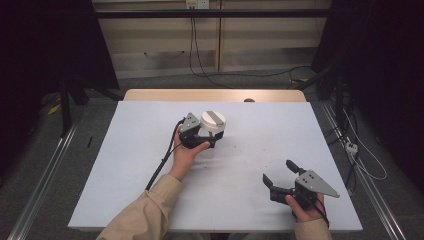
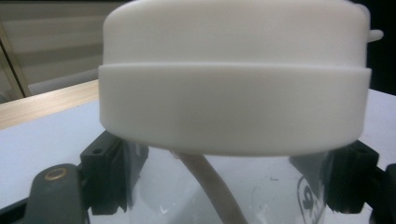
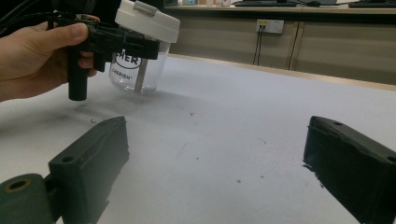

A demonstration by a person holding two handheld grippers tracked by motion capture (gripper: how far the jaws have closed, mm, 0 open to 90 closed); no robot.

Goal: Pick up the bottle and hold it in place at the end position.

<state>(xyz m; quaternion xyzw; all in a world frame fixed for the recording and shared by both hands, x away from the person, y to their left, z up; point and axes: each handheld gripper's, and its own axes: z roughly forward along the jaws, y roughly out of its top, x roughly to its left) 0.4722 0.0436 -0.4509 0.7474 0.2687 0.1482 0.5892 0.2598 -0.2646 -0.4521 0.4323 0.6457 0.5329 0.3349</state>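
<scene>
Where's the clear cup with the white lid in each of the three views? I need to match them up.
High view: the cup sits just above centre, held in the left tongs.
Left gripper view: its white lid spans the upper frame, its clear body below, between the jaws.
Right gripper view: upper left, cup off the table, clamped by the left tongs.
Shared landmark: the white lid.

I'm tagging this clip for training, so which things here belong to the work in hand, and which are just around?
In the job:
- clear cup with white lid
- left gripper, shut on the cup
- right gripper, open, apart

Just around:
- white table
- wall socket
- floor cables
</scene>
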